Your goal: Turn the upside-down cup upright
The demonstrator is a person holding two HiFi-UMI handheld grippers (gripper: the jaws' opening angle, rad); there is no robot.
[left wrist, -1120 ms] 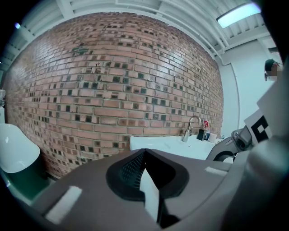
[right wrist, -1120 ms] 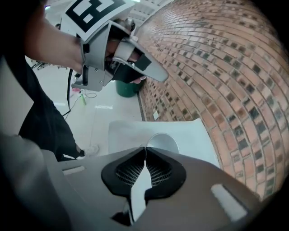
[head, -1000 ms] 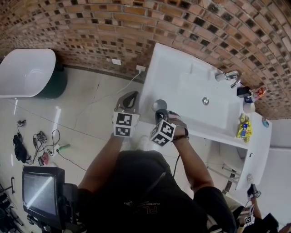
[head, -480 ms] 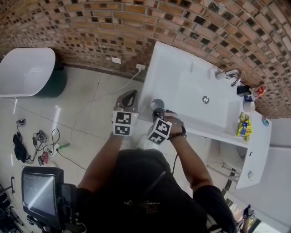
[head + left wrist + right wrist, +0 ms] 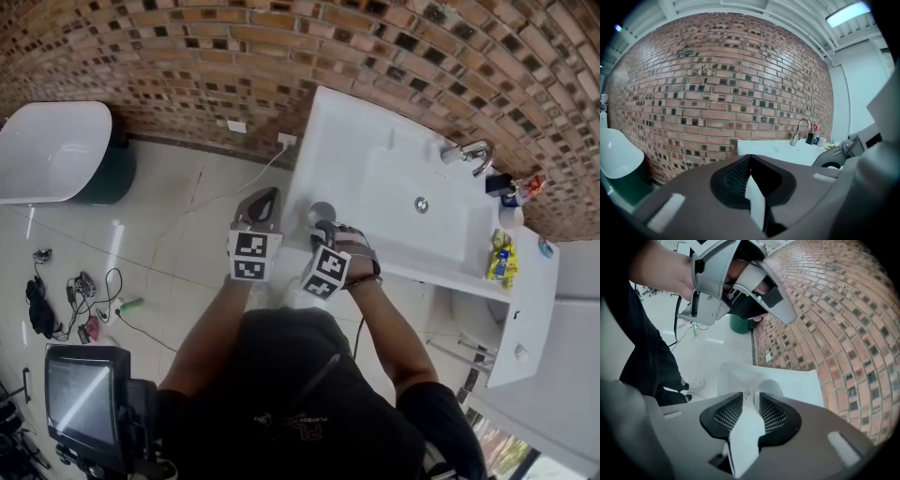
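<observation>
On white counter (image 5: 345,141), round cup (image 5: 322,214)

Wall (image 5: 187,56) is rough matt brick, floor (image 5: 178,220) is glossy pale tile throwing reflections, surface (image 5: 352,155) with its basin is smooth glossy white, ceramic by the look. Tap (image 5: 472,156) is polished metal; cup (image 5: 322,214) is smooth grey with a slight sheen, metal or plastic can't tell. Left hand-held gripper (image 5: 749,164): matt grey plastic shell, black pads with a fine grid texture.
</observation>
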